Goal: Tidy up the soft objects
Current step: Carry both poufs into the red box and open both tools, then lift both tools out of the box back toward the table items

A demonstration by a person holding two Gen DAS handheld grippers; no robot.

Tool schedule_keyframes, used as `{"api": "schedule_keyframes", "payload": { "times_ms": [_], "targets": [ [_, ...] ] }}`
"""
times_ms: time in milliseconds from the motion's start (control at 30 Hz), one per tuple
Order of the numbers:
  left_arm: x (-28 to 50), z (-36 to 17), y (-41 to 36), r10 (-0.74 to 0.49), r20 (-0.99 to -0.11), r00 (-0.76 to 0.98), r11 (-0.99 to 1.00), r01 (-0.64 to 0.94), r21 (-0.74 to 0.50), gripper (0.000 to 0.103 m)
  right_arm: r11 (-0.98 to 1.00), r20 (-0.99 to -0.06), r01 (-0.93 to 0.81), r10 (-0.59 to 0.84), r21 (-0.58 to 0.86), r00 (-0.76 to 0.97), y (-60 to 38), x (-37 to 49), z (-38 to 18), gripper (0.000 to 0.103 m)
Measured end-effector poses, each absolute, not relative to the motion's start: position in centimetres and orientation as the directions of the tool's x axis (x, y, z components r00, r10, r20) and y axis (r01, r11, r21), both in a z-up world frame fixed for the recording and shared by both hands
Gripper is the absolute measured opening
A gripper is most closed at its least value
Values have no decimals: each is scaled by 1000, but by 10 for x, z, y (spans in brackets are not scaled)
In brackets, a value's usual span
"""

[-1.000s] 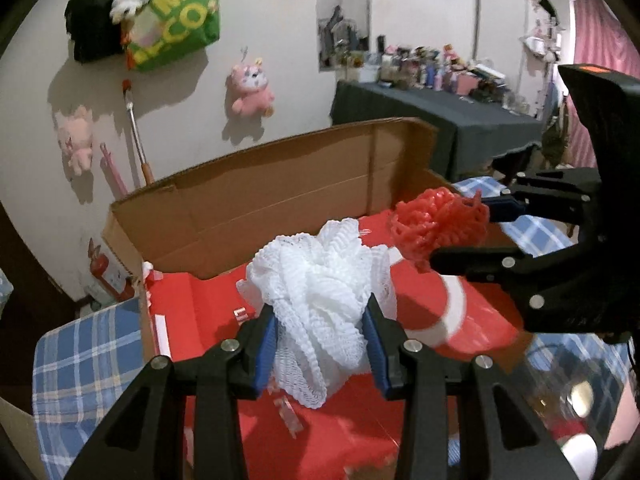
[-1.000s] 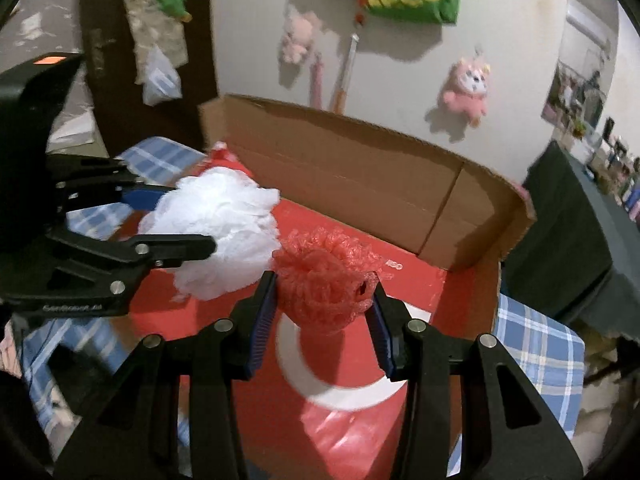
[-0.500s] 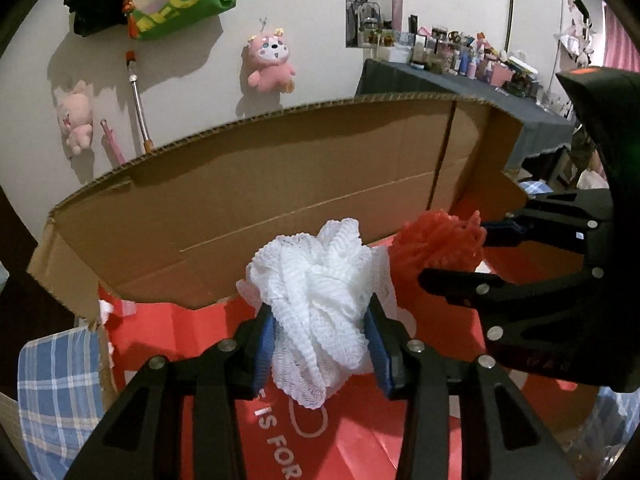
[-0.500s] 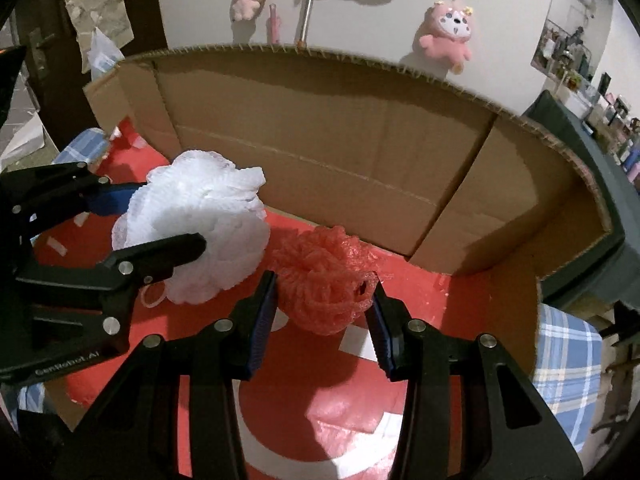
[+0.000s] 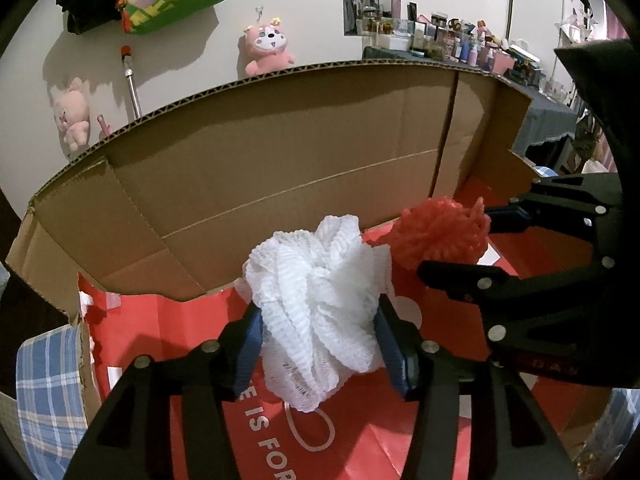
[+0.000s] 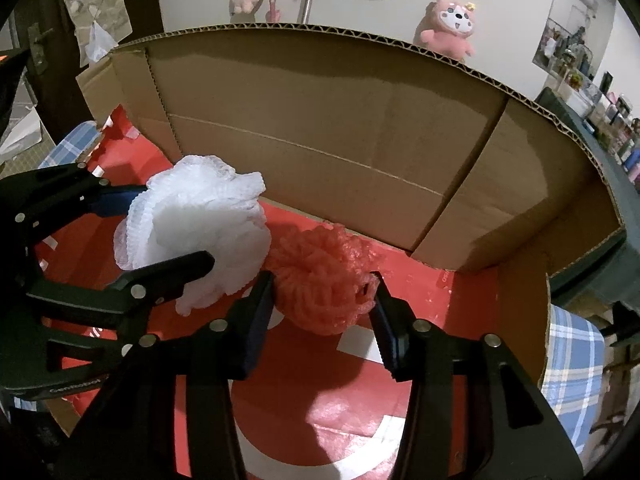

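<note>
A white mesh bath puff (image 5: pixel 316 280) (image 6: pixel 200 216) sits between the blue pads of my left gripper (image 5: pixel 316 320) (image 6: pixel 176 224). The jaws are opening, and the pads still touch the puff's sides. Just to its right, a red mesh puff (image 5: pixel 436 232) (image 6: pixel 316 264) is between the pads of my right gripper (image 6: pixel 322 280) (image 5: pixel 456 240), whose jaws are opening too while still touching it. Both puffs are low inside an open cardboard box (image 5: pixel 280 160) (image 6: pixel 320 140), just above its red printed lining (image 5: pixel 360 440) (image 6: pixel 320 420). The two puffs touch each other.
The box's tall back wall and right flap (image 6: pixel 520 200) close off the far side. A blue plaid cloth (image 5: pixel 44 380) (image 6: pixel 572 360) lies under the box. Pink plush toys (image 5: pixel 268 46) (image 6: pixel 450 28) hang on the wall behind. A dark cluttered table (image 5: pixel 540 112) stands at the right.
Both grippers came forward and down into the box, carrying the puffs close to its red floor. In the last half second they held still and their jaws widened a little.
</note>
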State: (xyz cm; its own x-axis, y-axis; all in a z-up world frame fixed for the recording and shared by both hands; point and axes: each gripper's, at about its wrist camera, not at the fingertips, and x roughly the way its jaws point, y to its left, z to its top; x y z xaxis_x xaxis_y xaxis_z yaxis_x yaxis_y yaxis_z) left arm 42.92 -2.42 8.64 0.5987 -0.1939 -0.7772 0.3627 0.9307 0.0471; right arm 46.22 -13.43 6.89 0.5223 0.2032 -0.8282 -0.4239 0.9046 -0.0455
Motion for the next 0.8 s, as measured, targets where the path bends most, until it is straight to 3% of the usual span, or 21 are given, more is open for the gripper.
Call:
{"api": "schedule_keyframes", "payload": {
  "times_ms": [433, 567, 800],
  "targets": [
    [416, 100, -18, -199, -759, 620, 937, 347, 38, 76, 926, -840, -374, 157, -58, 519, -137, 460, 71, 54],
    [402, 111, -17, -202, -737, 645, 937, 347, 48, 80, 933, -832, -356, 151, -58, 533, -142, 452, 80, 68],
    [362, 141, -11, -217, -682, 699, 947, 320, 27, 93, 940, -809, -336, 156, -55, 567, -153, 419, 107, 68]
  ]
}}
